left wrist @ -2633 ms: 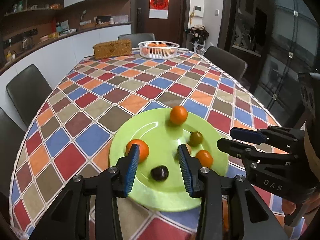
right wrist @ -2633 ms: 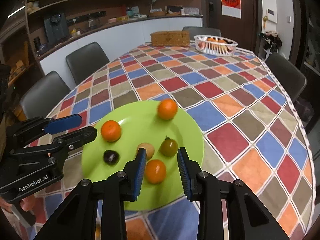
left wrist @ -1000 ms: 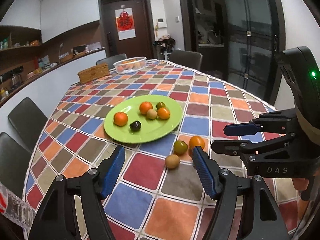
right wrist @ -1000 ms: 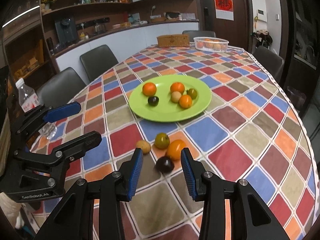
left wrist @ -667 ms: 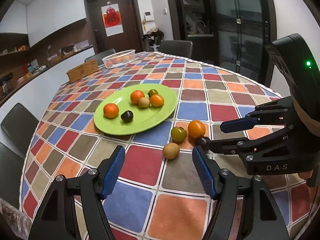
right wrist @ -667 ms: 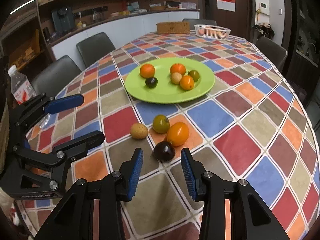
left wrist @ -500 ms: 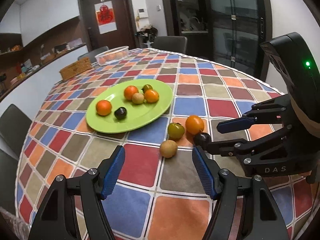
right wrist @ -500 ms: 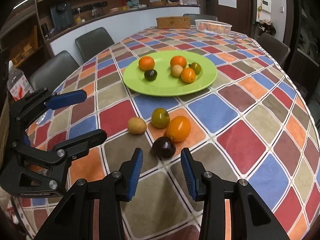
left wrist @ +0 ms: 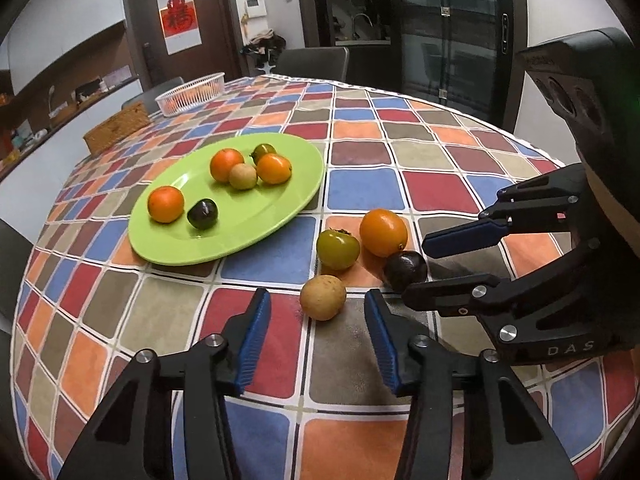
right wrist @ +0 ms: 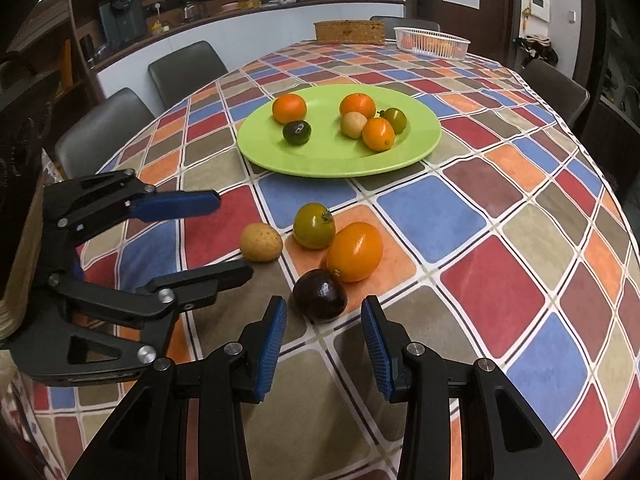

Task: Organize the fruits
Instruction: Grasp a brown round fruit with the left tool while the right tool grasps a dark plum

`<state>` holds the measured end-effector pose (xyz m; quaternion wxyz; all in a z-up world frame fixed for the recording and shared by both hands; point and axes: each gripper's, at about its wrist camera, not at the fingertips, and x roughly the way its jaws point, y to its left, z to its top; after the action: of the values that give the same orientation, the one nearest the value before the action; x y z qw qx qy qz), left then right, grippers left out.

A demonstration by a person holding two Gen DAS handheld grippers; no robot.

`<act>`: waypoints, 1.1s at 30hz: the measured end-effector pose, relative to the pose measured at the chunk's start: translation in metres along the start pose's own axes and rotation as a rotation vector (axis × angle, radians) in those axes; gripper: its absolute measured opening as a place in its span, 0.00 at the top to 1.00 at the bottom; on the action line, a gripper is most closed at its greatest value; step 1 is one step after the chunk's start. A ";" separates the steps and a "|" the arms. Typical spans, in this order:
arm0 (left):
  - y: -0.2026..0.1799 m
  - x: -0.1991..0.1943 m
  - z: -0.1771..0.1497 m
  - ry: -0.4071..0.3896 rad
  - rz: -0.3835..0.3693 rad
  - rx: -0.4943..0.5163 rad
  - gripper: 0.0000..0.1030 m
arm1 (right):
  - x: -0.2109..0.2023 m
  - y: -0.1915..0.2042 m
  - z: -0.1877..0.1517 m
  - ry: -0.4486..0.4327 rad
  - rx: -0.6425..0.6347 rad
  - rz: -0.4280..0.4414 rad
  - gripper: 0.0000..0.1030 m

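Blue-padded, our left gripper [left wrist: 316,344] has just been closing, unclenched behind the tan fruit [left wrist: 323,297] at frame centre; right gripper [right wrist: 324,344] gapes behind the dark fruit [right wrist: 319,295].

Green plate [right wrist: 424,148] looked like glossy plastic, the checkered tablecloth [right wrist: 472,216] smooth and slightly shiny, the far basket [right wrist: 348,32] rough woven wicker.

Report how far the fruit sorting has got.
Done: five fruits lie on the green plate. In hand: nothing is gripped; the left claw, its jaws just narrowed, is lined up on the tan fruit, and the right claw on the dark plum. Left: those two, the green tomato and the orange fruit remain on the tablecloth.
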<state>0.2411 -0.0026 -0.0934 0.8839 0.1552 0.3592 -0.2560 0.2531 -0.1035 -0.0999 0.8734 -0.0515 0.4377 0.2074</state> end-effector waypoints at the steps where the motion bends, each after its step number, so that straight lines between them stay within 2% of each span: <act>1: 0.001 0.002 0.000 0.004 -0.004 -0.005 0.57 | 0.001 0.000 0.000 0.001 0.000 0.003 0.61; 7: 0.003 0.008 0.003 0.019 -0.026 -0.025 0.64 | 0.007 0.000 0.002 0.010 0.001 0.015 0.61; 13: 0.005 0.014 0.005 0.041 -0.046 -0.040 0.71 | 0.010 -0.002 0.002 0.010 0.005 0.018 0.67; 15: 0.004 0.014 0.006 0.041 -0.041 -0.036 0.74 | 0.010 -0.001 0.003 0.011 0.004 0.029 0.71; 25: 0.000 0.003 0.008 0.047 -0.021 -0.077 0.74 | 0.001 -0.004 0.003 -0.010 0.026 0.039 0.71; 33: -0.006 -0.025 0.015 0.006 0.017 -0.119 0.74 | -0.019 -0.006 0.006 -0.054 0.039 0.056 0.71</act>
<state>0.2303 -0.0056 -0.0656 0.8926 0.1060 0.3753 -0.2261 0.2497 -0.1131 -0.0824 0.8794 -0.0166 0.4193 0.2247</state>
